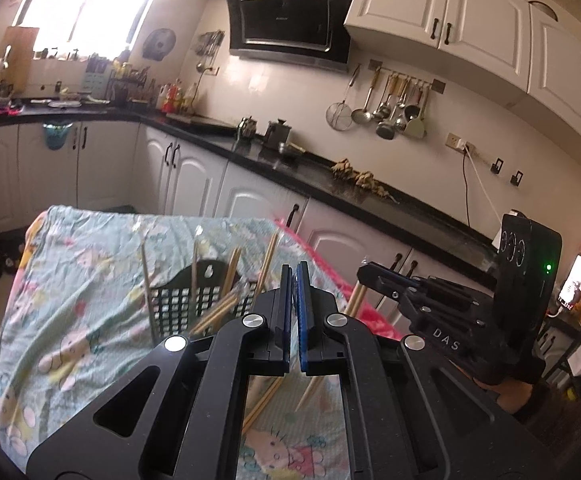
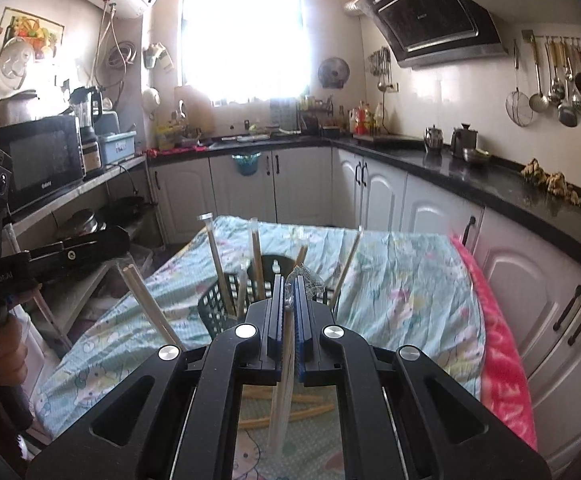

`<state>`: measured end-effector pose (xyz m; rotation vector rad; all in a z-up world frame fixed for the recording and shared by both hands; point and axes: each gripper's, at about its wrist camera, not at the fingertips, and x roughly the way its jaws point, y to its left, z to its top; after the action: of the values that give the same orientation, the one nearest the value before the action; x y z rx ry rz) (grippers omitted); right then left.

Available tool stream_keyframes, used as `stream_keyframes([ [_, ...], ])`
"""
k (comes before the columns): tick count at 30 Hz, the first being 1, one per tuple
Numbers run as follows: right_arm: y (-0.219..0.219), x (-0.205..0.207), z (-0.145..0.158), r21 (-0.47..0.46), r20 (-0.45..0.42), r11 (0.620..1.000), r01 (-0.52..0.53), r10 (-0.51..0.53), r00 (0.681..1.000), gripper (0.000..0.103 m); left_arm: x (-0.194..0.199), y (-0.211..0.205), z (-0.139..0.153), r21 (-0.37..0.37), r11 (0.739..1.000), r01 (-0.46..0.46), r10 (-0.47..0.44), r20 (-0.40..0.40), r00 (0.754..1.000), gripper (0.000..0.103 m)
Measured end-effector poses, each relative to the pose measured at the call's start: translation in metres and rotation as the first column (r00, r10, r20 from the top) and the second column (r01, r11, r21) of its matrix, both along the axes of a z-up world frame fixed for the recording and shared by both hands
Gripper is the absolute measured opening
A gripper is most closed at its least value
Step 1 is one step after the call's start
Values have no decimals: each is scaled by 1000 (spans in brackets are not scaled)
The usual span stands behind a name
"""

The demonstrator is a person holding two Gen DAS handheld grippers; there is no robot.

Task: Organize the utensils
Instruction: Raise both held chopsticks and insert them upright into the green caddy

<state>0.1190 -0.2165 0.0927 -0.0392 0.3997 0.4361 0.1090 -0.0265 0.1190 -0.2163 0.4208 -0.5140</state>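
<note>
A black mesh utensil basket (image 1: pixel 194 304) (image 2: pixel 218 308) stands on a table under a light blue cartoon cloth (image 1: pixel 70 280) (image 2: pixel 402 280), with several wooden chopsticks (image 1: pixel 226 276) (image 2: pixel 256 258) standing in it. More chopsticks lie on the cloth below the grippers (image 1: pixel 262 400) (image 2: pixel 290 404). My left gripper (image 1: pixel 295 276) is shut and looks empty, above the basket's right side. My right gripper (image 2: pixel 289 284) is shut on a pale chopstick (image 2: pixel 282 384) that hangs down between the pads, with a bit of clear wrapper (image 2: pixel 308 278) at the tips. It holds this just behind the basket. Each gripper shows in the other's view (image 1: pixel 450 312) (image 2: pixel 50 256).
A black kitchen counter (image 1: pixel 330 176) (image 2: pixel 490 176) on white cabinets runs behind and to the right of the table. A pink blanket (image 2: pixel 502 360) edges the table's right side. A shelf with a microwave (image 2: pixel 42 160) stands to the left. Ladles hang on the wall (image 1: pixel 390 108).
</note>
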Motion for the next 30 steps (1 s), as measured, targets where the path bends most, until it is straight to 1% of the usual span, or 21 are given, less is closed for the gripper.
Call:
stream_keyframes([
  [9,2,6,35,8,78,1000,-4,3,997,5,15,-13,32,-6,1000,11,-11,67,998,1],
  [18,4,13,68,19,166,1000,6,-9,986,5,35,-17,56,-21,1000,-9,11,98,995,1],
  [26,3,25,89,37,217,999,16,-23,976,5,52,-25,80,-16,1000,-22,24,149,989,1],
  [30,3,34,99,45,239,999,22,-33,971,5,60,-26,86,-6,999,-41,41,164,986,1],
])
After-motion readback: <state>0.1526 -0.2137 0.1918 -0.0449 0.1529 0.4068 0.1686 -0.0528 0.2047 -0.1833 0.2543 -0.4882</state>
